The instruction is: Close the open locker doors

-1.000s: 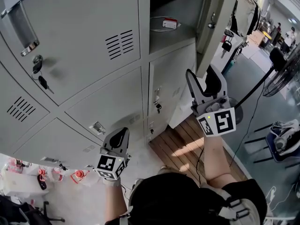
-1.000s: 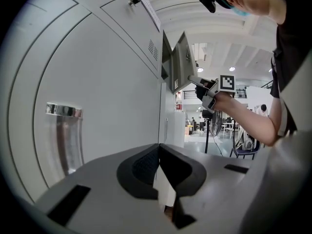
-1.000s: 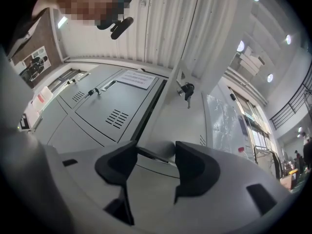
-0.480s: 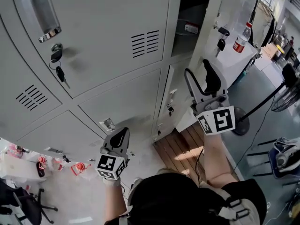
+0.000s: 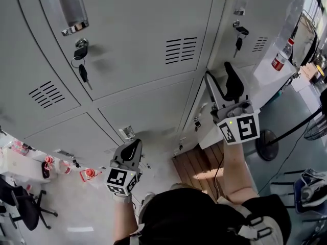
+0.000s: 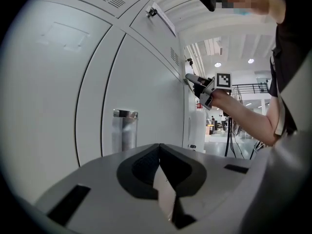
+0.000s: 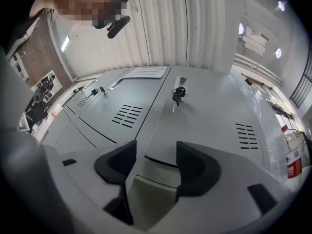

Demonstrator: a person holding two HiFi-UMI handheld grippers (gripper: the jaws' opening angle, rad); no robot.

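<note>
Locker doors (image 5: pixel 143 45) of a grey steel bank fill the head view, each with a louvred vent, all lying flush as far as can be seen. No brand or number is legible on them. At left, keys (image 5: pixel 82 68) hang from a lock under a chrome handle (image 5: pixel 71 11). Lower down, the left gripper (image 5: pixel 134 144), jaws pressed together on nothing, points at a lower door. The right gripper (image 5: pixel 218 78), jaws just opened wide and empty, is raised before the right-hand door (image 5: pixel 255 9), whose key (image 5: pixel 239 34) dangles. Far right stands a bottle (image 5: pixel 279 60) with a red label, its print unreadable.
</note>
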